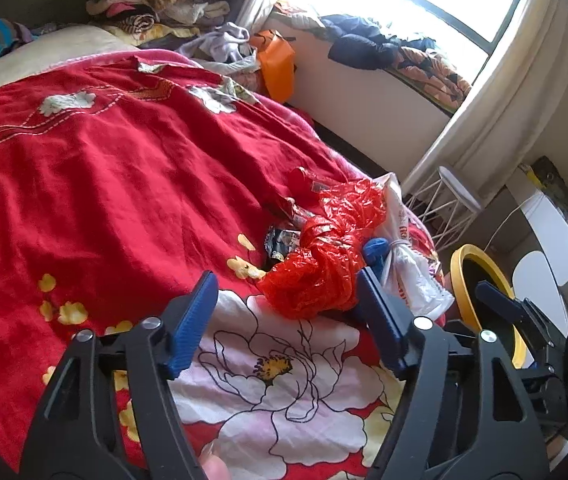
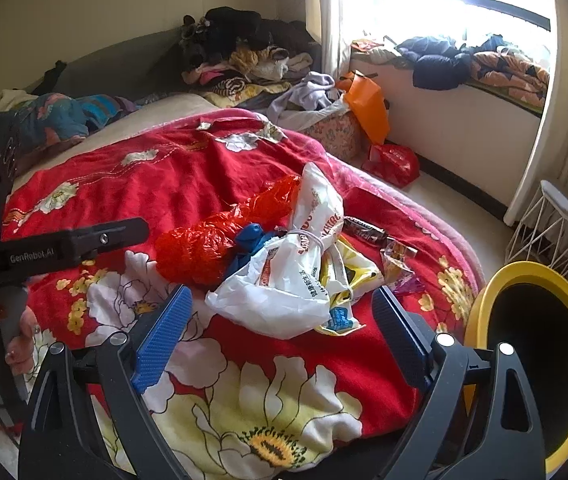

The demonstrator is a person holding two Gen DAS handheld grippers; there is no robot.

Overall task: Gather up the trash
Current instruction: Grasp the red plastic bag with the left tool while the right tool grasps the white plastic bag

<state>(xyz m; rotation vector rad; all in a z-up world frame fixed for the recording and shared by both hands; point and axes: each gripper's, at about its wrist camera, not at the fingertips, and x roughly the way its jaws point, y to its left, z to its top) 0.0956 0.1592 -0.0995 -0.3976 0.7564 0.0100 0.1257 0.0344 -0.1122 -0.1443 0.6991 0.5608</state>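
Bedroom, bed covered by a red floral quilt (image 2: 155,176), trash heaped near its right-hand edge. Window wall behind, strong glare.

Pile, right wrist view: crumpled red plastic bag (image 2: 199,248) on the left, blue scrap (image 2: 249,238) touching it, white printed bag (image 2: 300,268) tied with a band in the middle, yellow wrapper (image 2: 348,276) under it, dark snack wrapper (image 2: 364,232) and a small purple wrapper (image 2: 400,264) further right toward the quilt edge.

Left gripper (image 1: 288,316): jaws apart, nothing clamped. Red bag sits just ahead of the gap, leaning on the right finger; pads not pressing on it. Bare quilt between the fingers.

Right gripper (image 2: 284,340): jaws wide apart, empty. Low edge of the white bag and the yellow wrapper lie just in front of the gap, not touching either pad.

Yellow-rimmed bin (image 2: 540,356) with black inside stands off the bed's right edge, mouth tilted toward the camera, just beside the right finger.

Room to move: left half of the quilt is open fabric. Floor strip between bed and window wall holds a red sack (image 2: 392,160) and an orange bag (image 2: 368,108). White wire stool (image 2: 552,224) stands by the curtain, near the bin. Clothes heaped at the headboard and along the sill.
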